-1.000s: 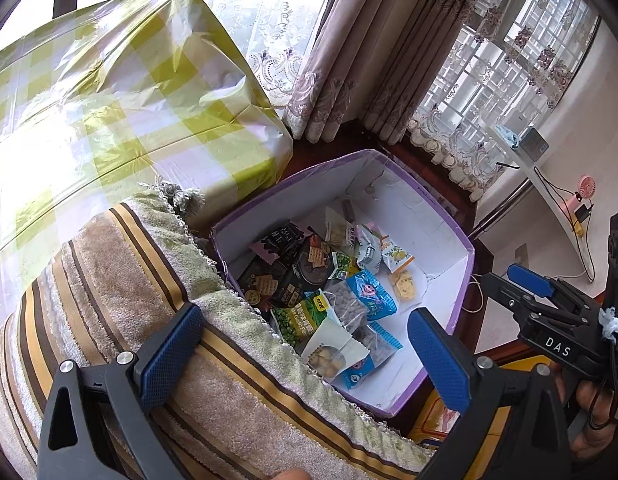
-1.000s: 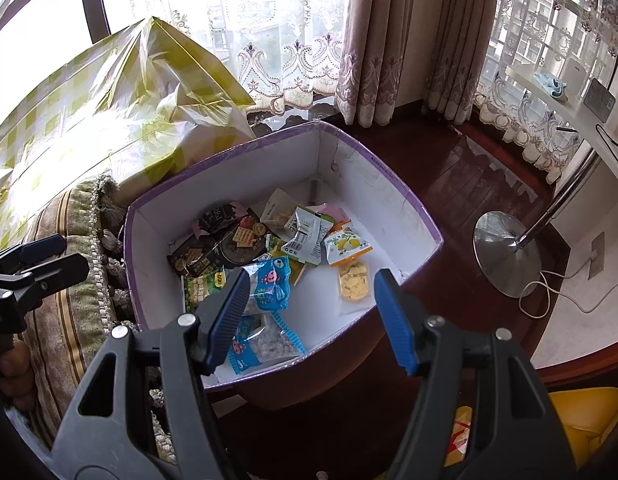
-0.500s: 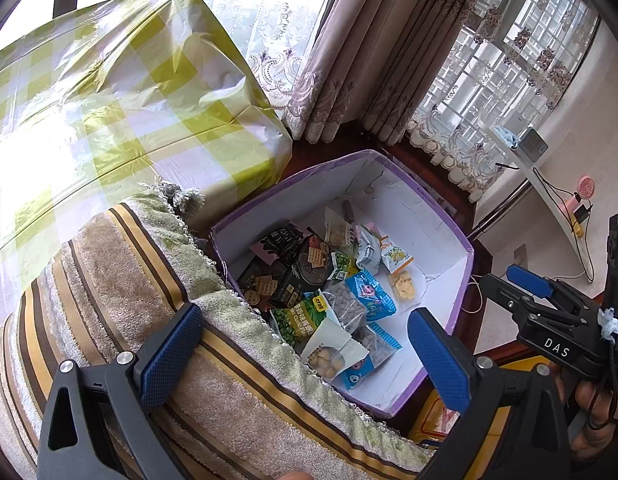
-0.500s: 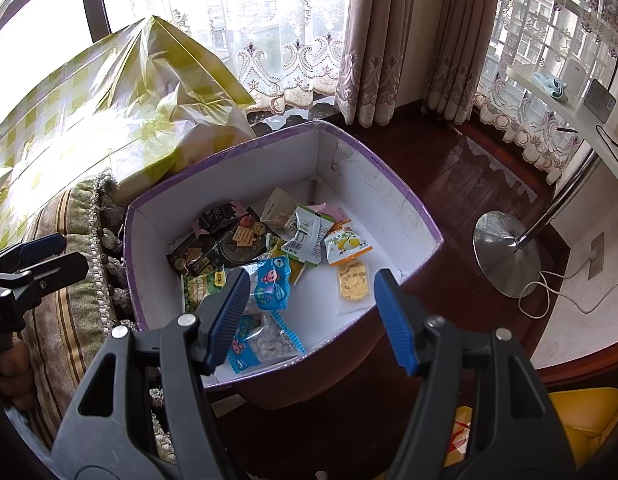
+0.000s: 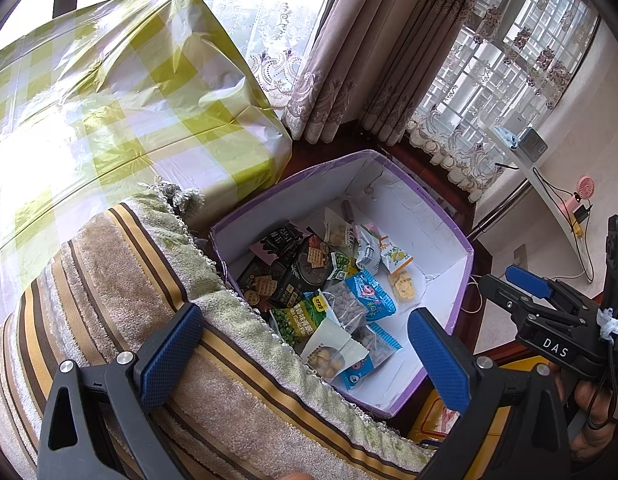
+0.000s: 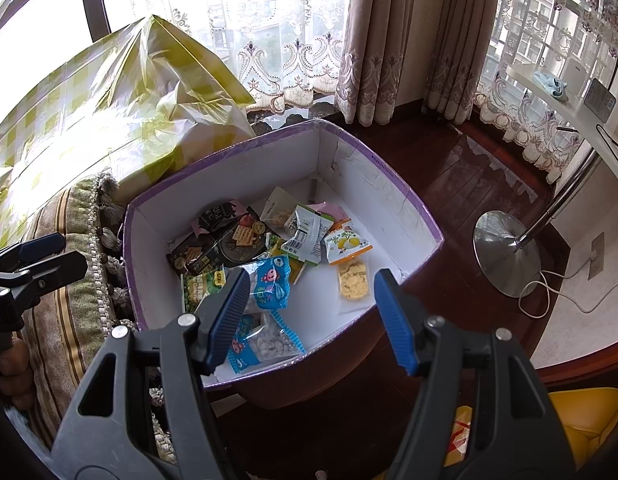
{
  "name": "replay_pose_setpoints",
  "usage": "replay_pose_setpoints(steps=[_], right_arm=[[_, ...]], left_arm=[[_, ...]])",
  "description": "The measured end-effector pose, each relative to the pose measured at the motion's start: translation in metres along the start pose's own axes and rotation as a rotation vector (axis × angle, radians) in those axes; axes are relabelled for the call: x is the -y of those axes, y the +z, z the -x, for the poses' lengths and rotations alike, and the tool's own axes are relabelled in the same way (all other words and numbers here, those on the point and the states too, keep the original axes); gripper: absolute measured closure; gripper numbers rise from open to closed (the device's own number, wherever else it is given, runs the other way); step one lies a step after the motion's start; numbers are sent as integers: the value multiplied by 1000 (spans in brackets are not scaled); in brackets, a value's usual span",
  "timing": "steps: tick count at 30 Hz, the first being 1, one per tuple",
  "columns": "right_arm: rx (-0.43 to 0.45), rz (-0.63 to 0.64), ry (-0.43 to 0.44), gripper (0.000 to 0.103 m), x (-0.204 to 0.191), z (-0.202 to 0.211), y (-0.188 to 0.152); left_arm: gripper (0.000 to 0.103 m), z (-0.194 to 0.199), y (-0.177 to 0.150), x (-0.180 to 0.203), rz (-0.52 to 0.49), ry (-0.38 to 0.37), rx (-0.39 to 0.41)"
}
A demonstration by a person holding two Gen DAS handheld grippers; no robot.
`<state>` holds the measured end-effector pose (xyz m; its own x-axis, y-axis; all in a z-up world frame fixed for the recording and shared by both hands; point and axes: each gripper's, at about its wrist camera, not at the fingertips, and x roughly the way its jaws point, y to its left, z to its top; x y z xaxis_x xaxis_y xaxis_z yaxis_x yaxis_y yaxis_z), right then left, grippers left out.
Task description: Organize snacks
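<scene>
Nothing has moved since earlier.
Left gripper (image 5: 305, 356) and right gripper (image 6: 313, 316) hover spread, empty; purple-rimmed box (image 6: 405, 196) of snack packets (image 6: 345, 240) at 12 o'clock.

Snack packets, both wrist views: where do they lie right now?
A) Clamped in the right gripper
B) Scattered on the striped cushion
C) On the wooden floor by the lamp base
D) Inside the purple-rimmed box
D: the snack packets all lie on the white bottom of the purple-rimmed box, and the right gripper is open and empty.

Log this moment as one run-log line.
phase: pre-grasp | left tool: open, empty, above striped cushion | right tool: open, empty, above box | snacks: in box
</scene>
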<state>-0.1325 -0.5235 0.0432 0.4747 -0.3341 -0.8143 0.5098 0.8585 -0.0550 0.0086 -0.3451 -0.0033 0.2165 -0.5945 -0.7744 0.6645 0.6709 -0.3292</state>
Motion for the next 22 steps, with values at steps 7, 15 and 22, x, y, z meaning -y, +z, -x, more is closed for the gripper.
replay_pose_setpoints(steps=[7,15,22], right_arm=[[0,0,0,35,0,0,0],[0,0,-1,35,0,0,0],[-6,-2,1,35,1,-4,-4]], left_arm=[[0,0,0,0,0,0,0],[0,0,-1,0,-1,0,0],[0,1,2,1,-4,-17,-4]])
